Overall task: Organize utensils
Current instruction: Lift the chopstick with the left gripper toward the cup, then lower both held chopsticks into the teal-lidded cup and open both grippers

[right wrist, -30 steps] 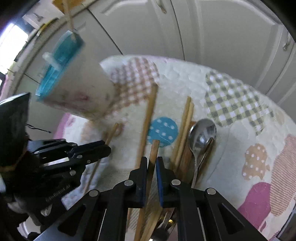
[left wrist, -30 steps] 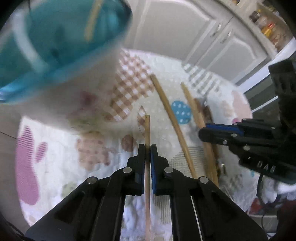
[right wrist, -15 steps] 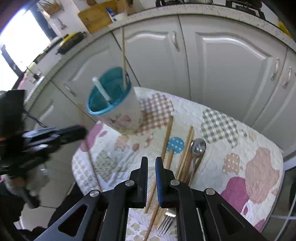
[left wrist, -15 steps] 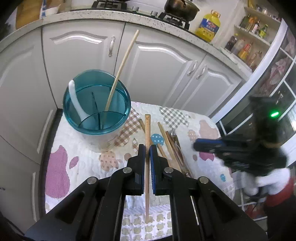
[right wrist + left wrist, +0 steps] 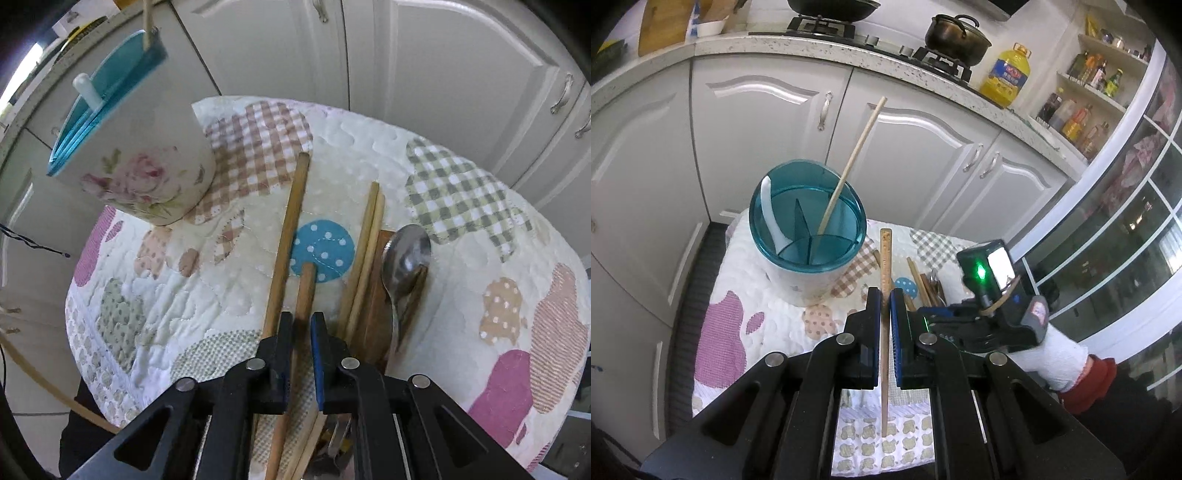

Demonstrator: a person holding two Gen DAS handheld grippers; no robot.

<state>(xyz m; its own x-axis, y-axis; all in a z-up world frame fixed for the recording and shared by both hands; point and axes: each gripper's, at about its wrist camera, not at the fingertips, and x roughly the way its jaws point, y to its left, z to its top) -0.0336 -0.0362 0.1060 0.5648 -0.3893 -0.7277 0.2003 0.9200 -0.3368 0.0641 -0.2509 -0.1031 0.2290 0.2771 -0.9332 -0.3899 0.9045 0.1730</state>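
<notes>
A home kitchen: beyond the fingers stand white cabinet doors [image 5: 768, 122] under a speckled counter [image 5: 849, 46] with a gas hob [image 5: 820, 24] and a dark pot [image 5: 956, 33]. Up to their right, a yellow oil bottle [image 5: 1006, 75] and shelves of sauce bottles [image 5: 1078, 107].

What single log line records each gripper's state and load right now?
left gripper: shut on flat chopstick, above mat | right gripper: shut on round chopstick lying on mat | holder: pale chopstick inside

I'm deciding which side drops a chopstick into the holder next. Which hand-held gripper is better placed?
The left hand-held gripper: it is shut on a chopstick lifted clear of the mat, with the teal-rimmed holder just ahead. The right hand-held gripper is down among the utensils on the mat, around a stick lying there.
</notes>
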